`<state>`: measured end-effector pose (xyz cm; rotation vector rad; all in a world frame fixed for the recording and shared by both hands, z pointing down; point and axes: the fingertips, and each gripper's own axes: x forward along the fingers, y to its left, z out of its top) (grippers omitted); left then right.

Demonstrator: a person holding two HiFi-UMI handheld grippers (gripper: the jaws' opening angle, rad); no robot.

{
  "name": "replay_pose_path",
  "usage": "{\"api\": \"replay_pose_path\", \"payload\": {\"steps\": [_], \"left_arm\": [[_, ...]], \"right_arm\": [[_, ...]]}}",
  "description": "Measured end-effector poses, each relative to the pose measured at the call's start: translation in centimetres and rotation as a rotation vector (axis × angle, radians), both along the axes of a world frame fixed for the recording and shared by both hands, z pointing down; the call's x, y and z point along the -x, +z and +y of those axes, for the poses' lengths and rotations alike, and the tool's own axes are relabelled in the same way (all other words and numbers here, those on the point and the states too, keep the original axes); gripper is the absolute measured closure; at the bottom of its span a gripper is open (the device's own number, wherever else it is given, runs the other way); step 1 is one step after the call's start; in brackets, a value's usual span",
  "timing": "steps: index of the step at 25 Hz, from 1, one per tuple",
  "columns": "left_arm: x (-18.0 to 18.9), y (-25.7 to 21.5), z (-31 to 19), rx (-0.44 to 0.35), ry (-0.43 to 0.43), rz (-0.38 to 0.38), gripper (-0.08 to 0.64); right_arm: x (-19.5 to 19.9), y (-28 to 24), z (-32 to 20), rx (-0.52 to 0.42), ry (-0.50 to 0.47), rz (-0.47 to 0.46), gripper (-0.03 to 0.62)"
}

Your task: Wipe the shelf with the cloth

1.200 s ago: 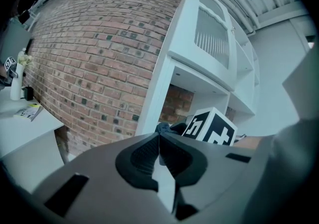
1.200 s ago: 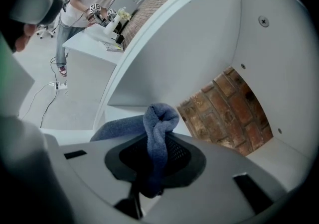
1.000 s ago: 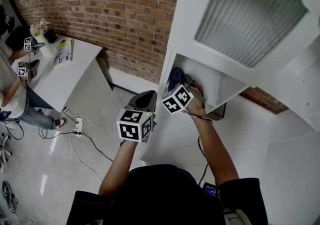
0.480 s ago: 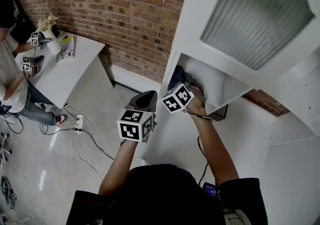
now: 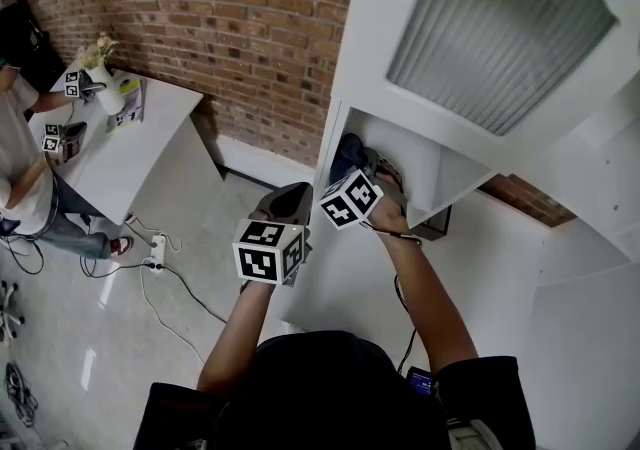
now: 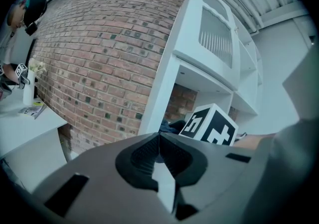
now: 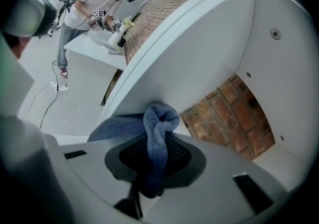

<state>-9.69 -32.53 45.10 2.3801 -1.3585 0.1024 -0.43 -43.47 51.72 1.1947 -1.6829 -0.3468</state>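
Note:
A white shelf unit (image 5: pixel 352 68) has an open compartment (image 5: pixel 425 170) with bare brick behind it (image 7: pixel 227 113). My right gripper (image 5: pixel 366 166) reaches into the left end of that compartment and is shut on a blue cloth (image 5: pixel 347 151). In the right gripper view the cloth (image 7: pixel 158 121) bunches up between the jaws of the right gripper (image 7: pixel 155 144) against the white side wall (image 7: pixel 199 63). My left gripper (image 5: pixel 290 198) hangs outside the shelf, below and left of the compartment. The left gripper (image 6: pixel 159 143) is shut with nothing in it.
A ribbed glass door (image 5: pixel 500 28) sits above the compartment. At the far left a person (image 5: pixel 25 188) works at a white table (image 5: pixel 150 143) with a vase (image 5: pixel 105 88). A power strip (image 5: pixel 157 250) and cables lie on the floor. A brick wall (image 5: pixel 220 28) runs behind.
The right gripper and cloth shift only slightly inside the compartment. The left gripper holds still. The person at the table has moved a little.

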Motion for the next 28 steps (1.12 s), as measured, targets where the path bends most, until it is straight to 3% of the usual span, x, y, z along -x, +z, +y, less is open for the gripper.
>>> {"api": "replay_pose_path", "payload": {"steps": [28], "left_arm": [[-6.0,-0.8,0.0,-0.019,0.116,0.019,0.543]], "right_arm": [[-8.1,-0.4,2.5,0.003,0.139,0.028,0.511]]}}
